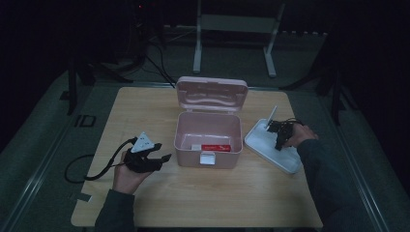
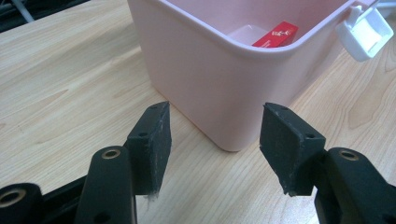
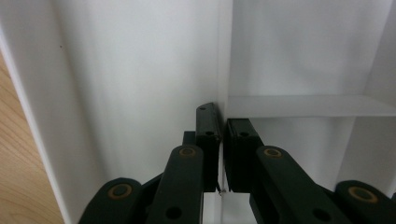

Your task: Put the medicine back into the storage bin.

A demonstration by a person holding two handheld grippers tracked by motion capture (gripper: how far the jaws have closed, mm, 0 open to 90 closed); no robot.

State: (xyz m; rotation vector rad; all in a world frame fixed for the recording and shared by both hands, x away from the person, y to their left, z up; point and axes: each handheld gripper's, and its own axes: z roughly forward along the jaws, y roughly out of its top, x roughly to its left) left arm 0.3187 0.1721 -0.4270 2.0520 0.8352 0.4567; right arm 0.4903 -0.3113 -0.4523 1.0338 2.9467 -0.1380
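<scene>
A pink plastic box stands open mid-table with its lid tipped back. A red packet lies on its floor, and a white latch hangs at its front. My left gripper is open, low over the table and aimed at the box's near left corner, holding nothing. To the right of the box lies a white divided tray. My right gripper is shut on a thin white divider wall of that tray.
The wooden tabletop has bare room in front of the box and at its left. A black cable trails off the left edge from the left gripper. A white frame and dark stands are on the floor beyond the table.
</scene>
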